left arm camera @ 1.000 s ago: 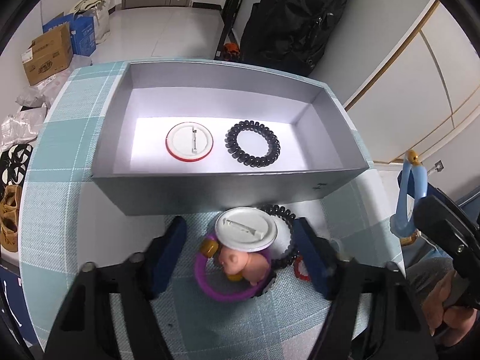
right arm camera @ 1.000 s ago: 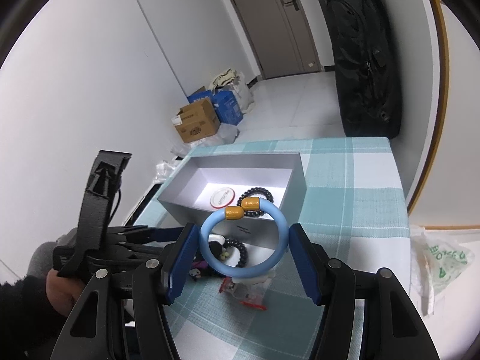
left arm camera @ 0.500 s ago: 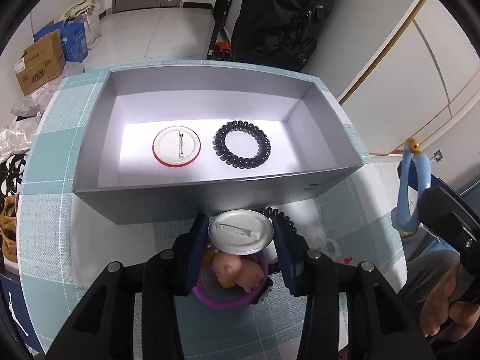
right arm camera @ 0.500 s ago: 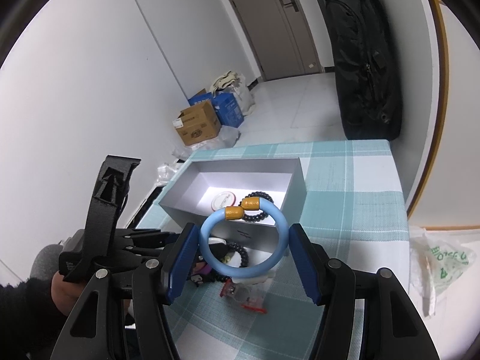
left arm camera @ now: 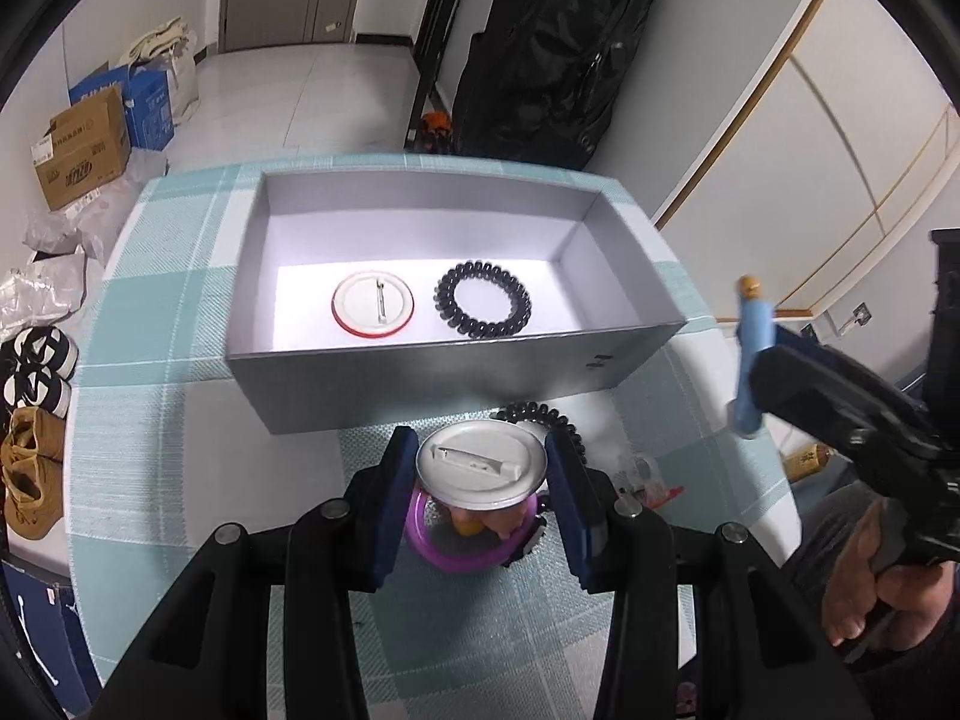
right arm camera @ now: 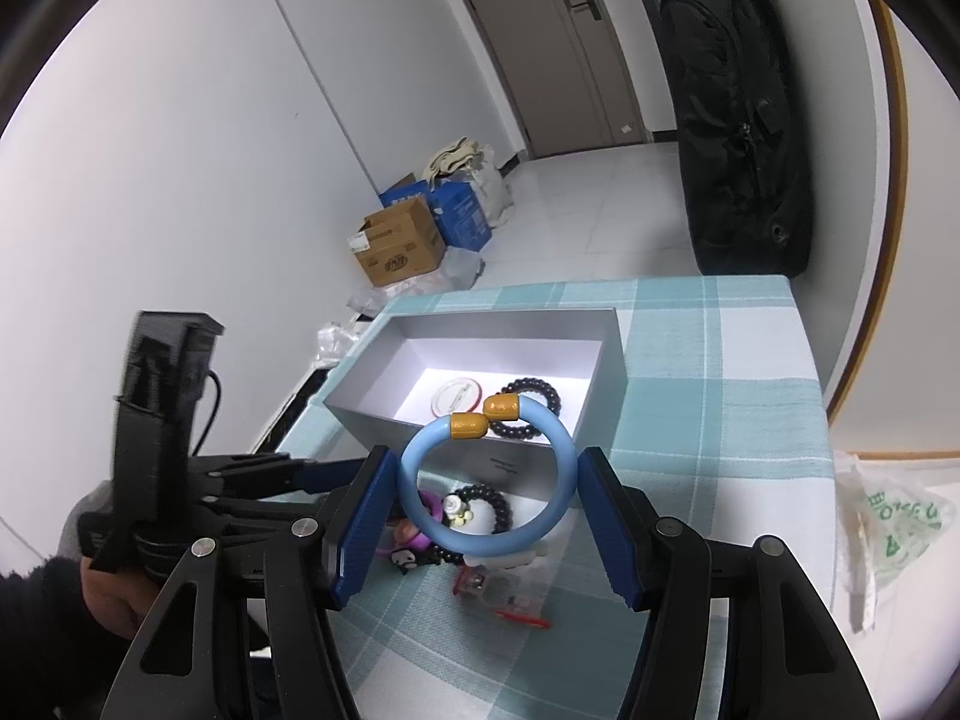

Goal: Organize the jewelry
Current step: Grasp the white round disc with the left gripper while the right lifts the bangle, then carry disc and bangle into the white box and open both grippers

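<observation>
A grey open box (left arm camera: pixel 420 378) stands on the teal checked tablecloth and holds a red-rimmed pin badge (left arm camera: pixel 373 303) and a black coil hair tie (left arm camera: pixel 483 300). My left gripper (left arm camera: pixel 482 471) is shut on a white pin badge (left arm camera: pixel 482 471), lifted just in front of the box above a purple bracelet (left arm camera: pixel 456 546) with a pink charm. A second black coil tie (left arm camera: pixel 540 414) lies beside it. My right gripper (right arm camera: pixel 486 492) is shut on a light blue bangle (right arm camera: pixel 486 480) with gold caps, held in the air right of the box (right arm camera: pixel 480 330); the bangle also shows in the left wrist view (left arm camera: pixel 753 354).
Small trinkets and a clear packet with red trim (right arm camera: pixel 504 594) lie on the cloth (right arm camera: pixel 720 390) in front of the box. A plastic bag (right arm camera: pixel 888 516) hangs off the table's right edge. Cardboard boxes (left arm camera: pixel 78 147), shoes and a black bag (left arm camera: pixel 558 48) are on the floor beyond.
My left gripper closed on the white pin badge and lifted it off the pile. My right gripper kept hold of the blue bangle, nearly still.
</observation>
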### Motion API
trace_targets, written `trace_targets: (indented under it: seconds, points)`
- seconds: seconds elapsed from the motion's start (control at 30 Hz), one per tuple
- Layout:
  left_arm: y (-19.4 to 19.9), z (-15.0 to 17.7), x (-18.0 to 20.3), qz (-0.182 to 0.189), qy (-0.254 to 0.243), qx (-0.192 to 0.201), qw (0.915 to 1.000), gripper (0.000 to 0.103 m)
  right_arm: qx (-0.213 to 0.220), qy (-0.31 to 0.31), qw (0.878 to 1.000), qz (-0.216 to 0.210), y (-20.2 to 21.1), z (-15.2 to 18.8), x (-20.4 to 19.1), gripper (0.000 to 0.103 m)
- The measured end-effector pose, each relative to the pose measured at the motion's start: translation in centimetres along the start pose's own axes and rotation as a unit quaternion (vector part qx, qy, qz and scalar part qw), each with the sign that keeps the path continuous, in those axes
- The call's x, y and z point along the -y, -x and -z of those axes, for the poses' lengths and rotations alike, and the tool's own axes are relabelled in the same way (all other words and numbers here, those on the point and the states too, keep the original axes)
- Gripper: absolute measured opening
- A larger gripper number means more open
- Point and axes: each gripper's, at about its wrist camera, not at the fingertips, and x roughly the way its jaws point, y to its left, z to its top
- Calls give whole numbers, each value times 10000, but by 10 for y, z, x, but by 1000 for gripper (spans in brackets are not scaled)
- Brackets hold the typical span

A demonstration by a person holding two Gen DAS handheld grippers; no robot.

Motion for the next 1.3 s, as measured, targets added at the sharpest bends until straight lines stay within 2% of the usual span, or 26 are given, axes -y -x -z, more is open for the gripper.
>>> trace_targets:
  seconds: [0.23, 0.57, 0.9, 1.3]
  points:
    - [27, -7, -5, 270, 146, 428, 9986, 38, 23, 27, 10000, -49, -3, 1, -5, 61]
    - [45, -23, -18, 338, 384, 1019, 9935, 38, 158, 140, 9997, -114, -6, -12, -13, 61]
    - [41, -40, -29, 333, 344, 1251, 9910, 38, 182, 232, 9993, -218, -22, -35, -15, 61]
    - [19, -57, -36, 509, 361, 1032, 9927, 38, -138, 86, 9996, -242, -52, -47, -2, 61]
